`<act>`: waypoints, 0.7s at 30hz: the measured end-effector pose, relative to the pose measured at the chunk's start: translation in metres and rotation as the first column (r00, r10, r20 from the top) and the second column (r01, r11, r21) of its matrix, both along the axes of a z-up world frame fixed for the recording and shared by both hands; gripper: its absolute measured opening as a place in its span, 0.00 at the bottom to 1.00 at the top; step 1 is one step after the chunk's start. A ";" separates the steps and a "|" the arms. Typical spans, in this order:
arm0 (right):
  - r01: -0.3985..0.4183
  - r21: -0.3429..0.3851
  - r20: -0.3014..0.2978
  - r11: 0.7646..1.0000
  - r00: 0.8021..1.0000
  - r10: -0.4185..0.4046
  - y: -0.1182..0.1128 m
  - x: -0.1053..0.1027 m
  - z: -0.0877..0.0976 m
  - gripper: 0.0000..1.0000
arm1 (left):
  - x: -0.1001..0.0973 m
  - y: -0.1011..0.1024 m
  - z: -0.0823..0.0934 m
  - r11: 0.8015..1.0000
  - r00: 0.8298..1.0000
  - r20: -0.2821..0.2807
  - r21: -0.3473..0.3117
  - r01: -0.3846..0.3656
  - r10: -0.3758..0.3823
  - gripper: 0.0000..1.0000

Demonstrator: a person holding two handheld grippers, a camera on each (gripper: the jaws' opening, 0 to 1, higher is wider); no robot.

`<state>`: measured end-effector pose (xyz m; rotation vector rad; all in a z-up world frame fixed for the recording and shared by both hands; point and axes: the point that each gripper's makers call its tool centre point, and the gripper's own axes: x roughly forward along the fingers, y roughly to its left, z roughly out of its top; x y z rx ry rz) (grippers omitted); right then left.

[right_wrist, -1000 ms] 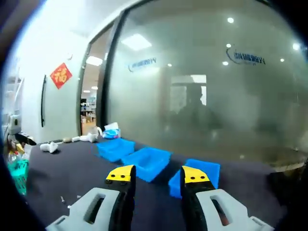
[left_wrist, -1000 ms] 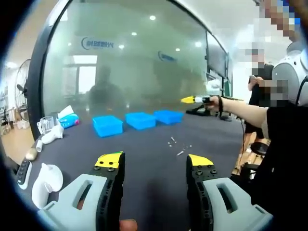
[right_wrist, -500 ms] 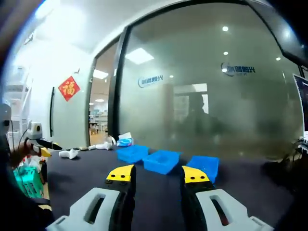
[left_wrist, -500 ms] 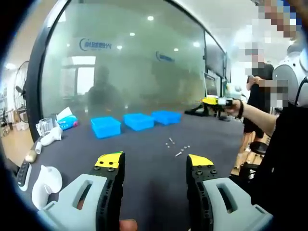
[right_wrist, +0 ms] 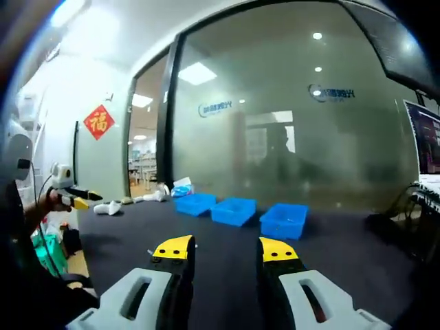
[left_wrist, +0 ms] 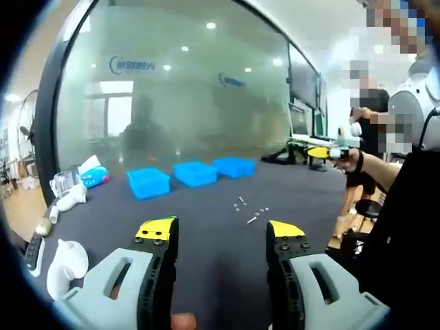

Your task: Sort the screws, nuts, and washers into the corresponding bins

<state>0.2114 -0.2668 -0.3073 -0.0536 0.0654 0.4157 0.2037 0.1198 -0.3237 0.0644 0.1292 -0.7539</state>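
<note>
Left gripper view, left to right: white plastic items [left_wrist: 65,258] at the near-left edge of the dark matte worktop [left_wrist: 206,240], a clear glass [left_wrist: 62,183] and a tissue pack [left_wrist: 93,173] further back, then three blue bins [left_wrist: 193,174] in a row near the frosted glass wall [left_wrist: 172,89]; bins look like rigid moulded plastic, open-topped, rectangular. Loose fasteners [left_wrist: 249,209] lie scattered on the worktop, between the bins and the left gripper [left_wrist: 218,234], apart from both; too small to tell screws from nuts or washers. Left gripper: jaws spread, nothing between them, grey bodies with yellow tips. At far right the person's outstretched arm carries the right gripper [left_wrist: 323,152] well off past the worktop edge. Right gripper view: right gripper [right_wrist: 224,250] jaws spread, empty, held above the worktop [right_wrist: 330,254]; the blue bins [right_wrist: 237,210] sit ahead, well apart from it. Handling judgement: fasteners likely steel, light, hard, smooth, prone to slide or roll on the flat surface; screws best pinched across the shank, nuts across opposite flats, washers lie flat and thin so likely the hardest, needing an edge pinch. None fragile; a dropped piece bounces, so release low inside the bin
</note>
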 end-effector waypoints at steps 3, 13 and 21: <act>-0.051 -0.011 -0.021 0.999 0.998 0.051 0.009 -0.006 -0.005 0.33 | -0.001 -0.002 0.000 1.000 1.000 -0.003 -0.004 0.008 -0.008 0.50; -0.180 -0.065 -0.086 0.981 0.981 0.174 0.034 -0.020 -0.019 0.34 | -0.003 -0.004 -0.002 1.000 1.000 -0.009 0.010 0.028 -0.028 0.50; -0.244 -0.102 -0.102 0.964 0.967 0.234 0.048 -0.027 -0.023 0.34 | -0.007 -0.008 -0.007 0.998 0.998 -0.020 0.018 0.060 -0.059 0.50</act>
